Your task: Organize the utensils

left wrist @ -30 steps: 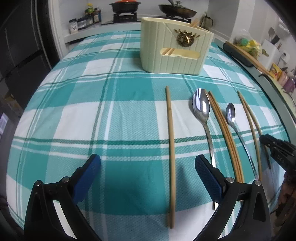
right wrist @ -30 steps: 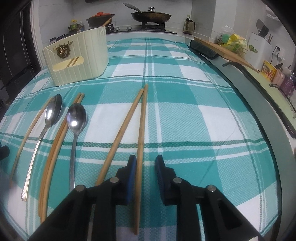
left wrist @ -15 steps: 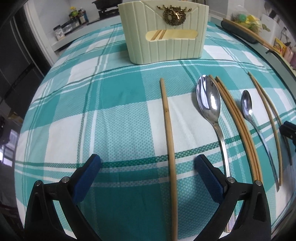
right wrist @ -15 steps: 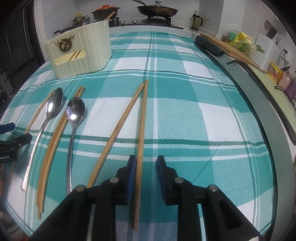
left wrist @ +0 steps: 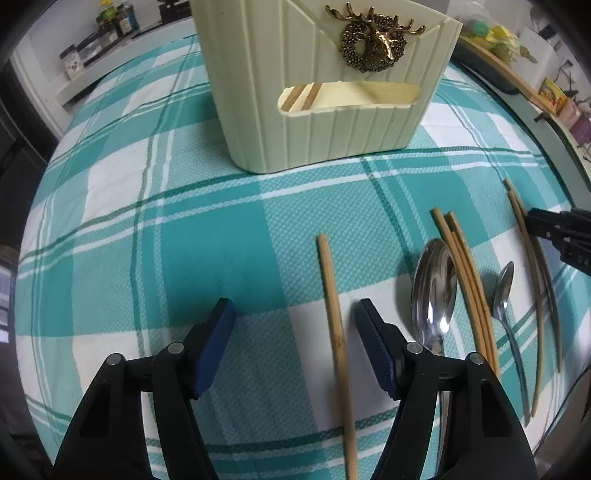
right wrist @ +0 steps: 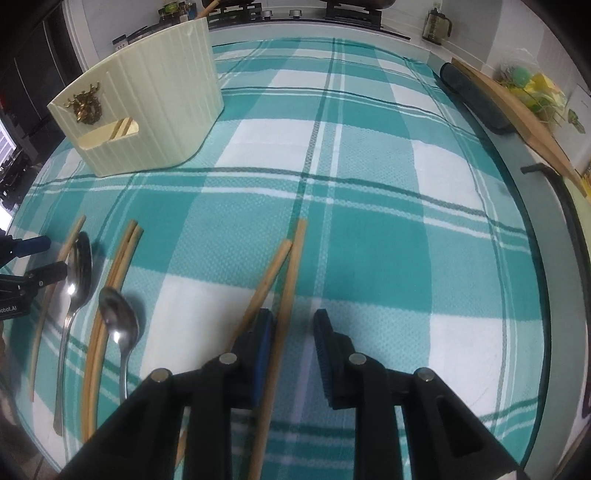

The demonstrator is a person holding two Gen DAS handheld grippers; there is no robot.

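My left gripper (left wrist: 294, 308) points down at the checked cloth, its jaws closing. A single bamboo chopstick (left wrist: 332, 317) lies between them, nearer the right pad, with neither pad touching it. Right of it lie a large spoon (left wrist: 434, 291), a chopstick pair (left wrist: 465, 266) and a small spoon (left wrist: 504, 291). The cream utensil holder (left wrist: 332, 122) with a gold deer emblem stands ahead, chopsticks showing through its window. My right gripper (right wrist: 293, 321) stands narrowly open. One chopstick (right wrist: 290, 280) lies between its pads against the left one, and its mate (right wrist: 264, 284) runs under the left finger.
A wooden board (right wrist: 517, 110) and a dark roll (right wrist: 472, 96) lie along the table's right edge. A stove with pots and jars (left wrist: 110, 22) stand at the back. The left gripper's tip (right wrist: 33, 258) shows at the left edge of the right wrist view.
Both grippers moved forward towards the holder, which now looms larger. The left jaws narrowed around the single chopstick. The right jaws kept their narrow gap.
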